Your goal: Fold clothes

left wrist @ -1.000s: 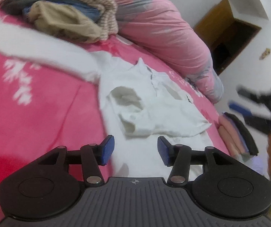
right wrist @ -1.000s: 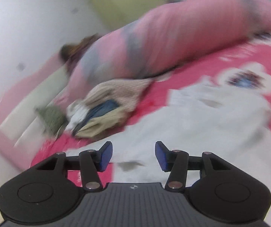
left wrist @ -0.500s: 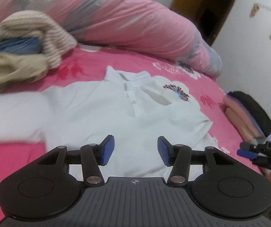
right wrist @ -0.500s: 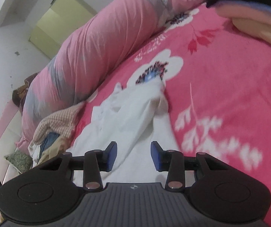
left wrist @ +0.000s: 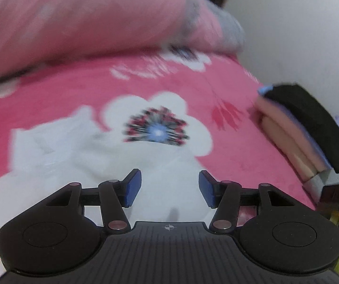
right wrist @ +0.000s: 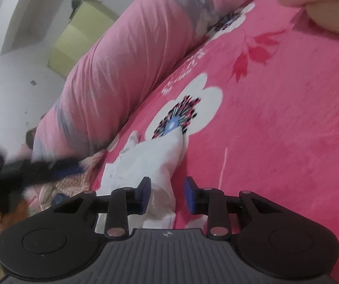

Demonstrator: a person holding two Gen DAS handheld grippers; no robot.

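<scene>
Both claws hung wide over the white shirt (left wrist: 79, 156) on the pink bed (right wrist: 275, 130).
The left claw (left wrist: 170, 187) was right above the cloth, holding nothing. The right claw (right wrist: 167, 195), also free, sat at the shirt's edge, its long side running away ahead. Folded clothes (left wrist: 306, 130) lay well apart; nothing blocked.

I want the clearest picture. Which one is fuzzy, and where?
Left wrist view: fuzzy nearly all over, the shirt and quilt smeared. Right wrist view: sharper, the shirt clear, only the left gripper streaked at the left edge.
</scene>
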